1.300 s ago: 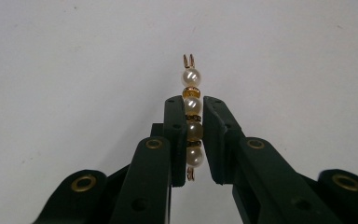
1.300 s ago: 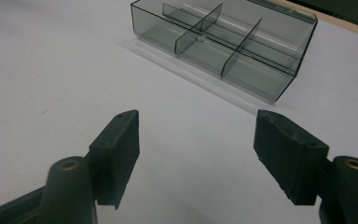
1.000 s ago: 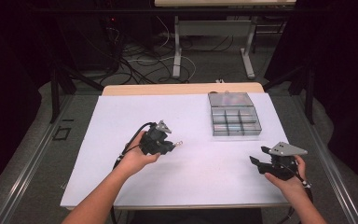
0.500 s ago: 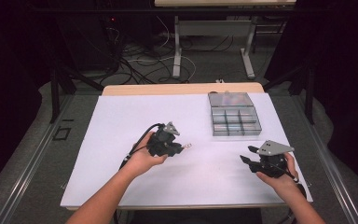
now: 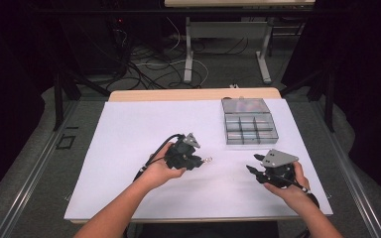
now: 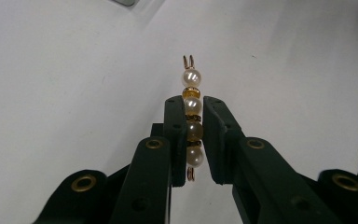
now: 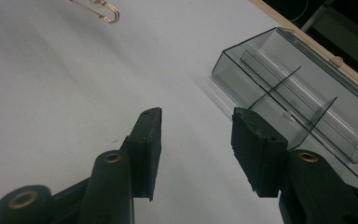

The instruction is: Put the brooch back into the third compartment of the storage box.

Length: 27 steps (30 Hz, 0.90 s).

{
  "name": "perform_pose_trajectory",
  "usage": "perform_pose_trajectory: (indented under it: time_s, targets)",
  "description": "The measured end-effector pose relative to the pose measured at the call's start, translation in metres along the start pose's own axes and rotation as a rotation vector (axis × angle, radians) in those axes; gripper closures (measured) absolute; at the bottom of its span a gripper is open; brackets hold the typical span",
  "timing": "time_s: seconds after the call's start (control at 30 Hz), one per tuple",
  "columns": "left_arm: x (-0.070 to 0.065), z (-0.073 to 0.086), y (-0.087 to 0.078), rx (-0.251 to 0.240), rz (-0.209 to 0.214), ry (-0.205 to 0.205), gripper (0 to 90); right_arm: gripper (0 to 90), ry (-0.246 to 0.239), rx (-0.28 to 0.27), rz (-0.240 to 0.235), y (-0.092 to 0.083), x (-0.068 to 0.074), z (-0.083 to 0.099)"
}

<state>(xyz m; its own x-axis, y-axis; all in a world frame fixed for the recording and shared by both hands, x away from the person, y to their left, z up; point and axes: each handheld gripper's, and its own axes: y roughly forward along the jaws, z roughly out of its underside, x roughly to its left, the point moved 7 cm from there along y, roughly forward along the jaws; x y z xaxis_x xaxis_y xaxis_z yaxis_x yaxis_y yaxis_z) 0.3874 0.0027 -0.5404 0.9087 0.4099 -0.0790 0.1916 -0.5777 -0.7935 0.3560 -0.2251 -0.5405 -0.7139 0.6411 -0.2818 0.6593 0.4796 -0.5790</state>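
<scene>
Left gripper view: my left gripper (image 6: 189, 135) pinches a glossy pearl-and-gold bead pin (image 6: 192, 116) above the matte white table (image 6: 51, 93). Right gripper (image 7: 196, 144) spread, empty, beside the clear plastic divided box (image 7: 303, 98).

Bright, even light on the white table (image 5: 129, 148), dark murky surroundings, soft grainy focus, faint shadows.

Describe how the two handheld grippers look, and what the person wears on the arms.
Both the left gripper and the right gripper are black, with flat block-shaped fingers and brass-coloured rivets. Each carries a grey three-cornered plate and trails a black cable. The forearms are bare, with no sleeves.
</scene>
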Motion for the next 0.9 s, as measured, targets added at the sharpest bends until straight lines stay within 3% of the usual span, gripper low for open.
perform_pose_trajectory:
  time_s: [0.2,0.3,0.47,0.57,0.9]
  targets:
    - [-0.007,-0.003,0.005,0.003,0.015,0.023,80.5,52.8,-0.038,-0.003,-0.020,0.006,0.009,-0.009]
    - [-0.012,-0.005,0.008,0.000,0.026,0.035,80.4,53.0,-0.092,-0.011,-0.043,0.011,0.015,-0.014]
    - [-0.021,-0.009,0.013,-0.001,0.045,0.056,80.4,53.7,-0.111,-0.024,-0.074,0.016,0.022,-0.019]
    - [-0.028,-0.012,0.018,0.002,0.056,0.068,80.5,53.7,-0.158,-0.016,-0.117,0.018,0.032,-0.021]
    - [-0.039,-0.017,0.024,0.005,0.083,0.084,80.5,56.9,-0.176,-0.008,-0.163,0.025,0.042,-0.021]
